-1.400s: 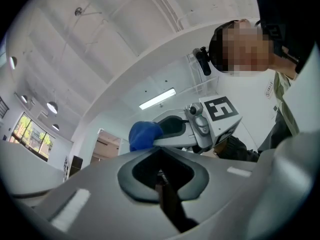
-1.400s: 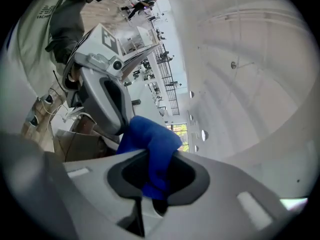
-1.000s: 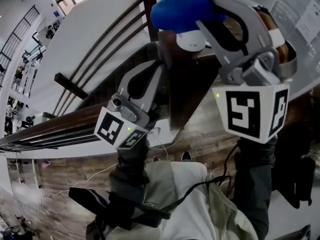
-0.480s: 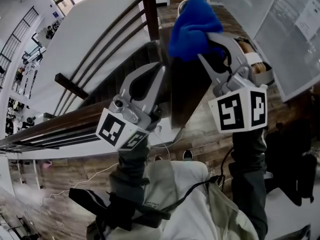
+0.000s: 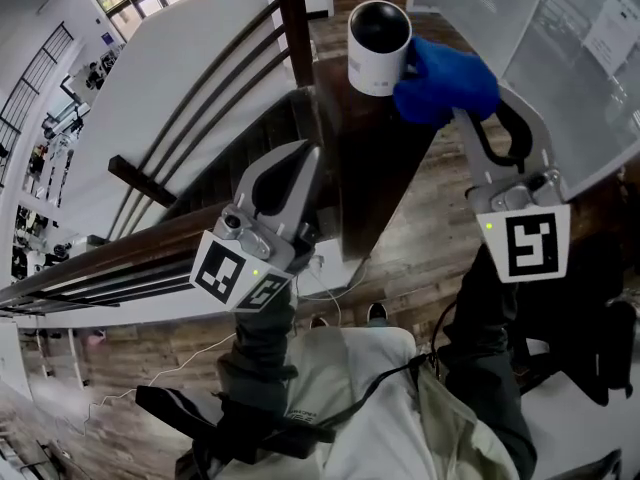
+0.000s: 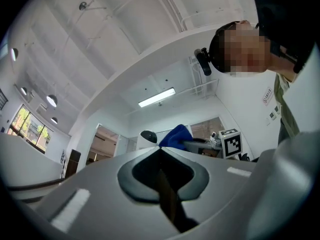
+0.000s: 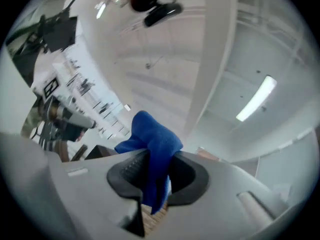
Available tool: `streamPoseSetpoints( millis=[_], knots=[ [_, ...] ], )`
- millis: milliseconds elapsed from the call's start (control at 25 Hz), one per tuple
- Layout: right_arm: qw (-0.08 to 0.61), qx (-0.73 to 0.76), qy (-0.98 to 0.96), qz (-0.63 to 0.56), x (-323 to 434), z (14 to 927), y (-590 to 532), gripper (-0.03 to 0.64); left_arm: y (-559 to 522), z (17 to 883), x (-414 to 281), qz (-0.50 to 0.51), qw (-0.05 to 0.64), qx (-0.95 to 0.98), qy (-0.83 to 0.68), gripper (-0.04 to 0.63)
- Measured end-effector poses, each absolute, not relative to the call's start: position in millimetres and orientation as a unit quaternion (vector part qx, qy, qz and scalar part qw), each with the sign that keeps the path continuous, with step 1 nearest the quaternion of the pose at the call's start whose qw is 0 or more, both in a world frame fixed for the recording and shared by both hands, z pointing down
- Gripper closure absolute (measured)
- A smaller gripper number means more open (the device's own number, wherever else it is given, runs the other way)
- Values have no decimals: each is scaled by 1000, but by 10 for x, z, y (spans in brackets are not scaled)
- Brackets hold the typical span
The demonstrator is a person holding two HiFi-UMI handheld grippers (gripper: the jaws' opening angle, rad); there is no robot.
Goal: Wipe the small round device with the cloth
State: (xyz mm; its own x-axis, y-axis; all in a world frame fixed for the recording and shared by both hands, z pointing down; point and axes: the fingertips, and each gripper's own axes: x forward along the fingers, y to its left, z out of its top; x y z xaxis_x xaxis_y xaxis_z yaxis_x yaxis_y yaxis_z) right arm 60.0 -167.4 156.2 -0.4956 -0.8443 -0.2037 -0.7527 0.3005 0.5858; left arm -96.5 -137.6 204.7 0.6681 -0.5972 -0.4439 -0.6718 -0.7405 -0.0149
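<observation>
Your right tongs [image 5: 455, 103] are clenched on the cloth [image 5: 445, 78]. The right gripper view shows a blue fold pinched between the pads, with the rest bunched out in front. Your left tongs [image 5: 303, 160] are closed on nothing and sit lower down beside the post [image 5: 365, 168], well short of the work.

The device [image 5: 379, 33] is a short white cylinder with a glossy black top. It stands upright and loose on the post's dark wooden top. The wad of cloth is at its right side in the head view and seems to touch the white wall, though from above you can't be sure of contact.

Expect a light, hard, smooth shell that slides easily. The top is narrow, with floor far below, so a firm sideways wipe could push the device off or tip it. The cloth is soft and limp, so it will give before it scrubs. Press gently and stroke towards the post's middle.

If you steady the device, take it low on the white wall with the left tongs, or brace the far side. Keep off the black top.
</observation>
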Motion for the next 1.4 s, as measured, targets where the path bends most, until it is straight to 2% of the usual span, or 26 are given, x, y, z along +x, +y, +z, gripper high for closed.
streamPoseSetpoints(
  millis=[80,200,680,1400],
  knots=[
    [-11,506,-816,-278,828,1482,-1529,537,-1362,2094,-961,210,82,-910,348,591],
    [-53,483,-841,-239,800,1572,-1348,534,-1358,2171,-900,208,72,-914,342,591],
    [19,462,-867,-186,378,2398,-1248,534,-1297,2405,-809,205,35,-920,334,591],
    [28,475,-860,-184,255,2502,-1305,537,-1261,2423,-755,202,35,-919,336,591]
  ],
)
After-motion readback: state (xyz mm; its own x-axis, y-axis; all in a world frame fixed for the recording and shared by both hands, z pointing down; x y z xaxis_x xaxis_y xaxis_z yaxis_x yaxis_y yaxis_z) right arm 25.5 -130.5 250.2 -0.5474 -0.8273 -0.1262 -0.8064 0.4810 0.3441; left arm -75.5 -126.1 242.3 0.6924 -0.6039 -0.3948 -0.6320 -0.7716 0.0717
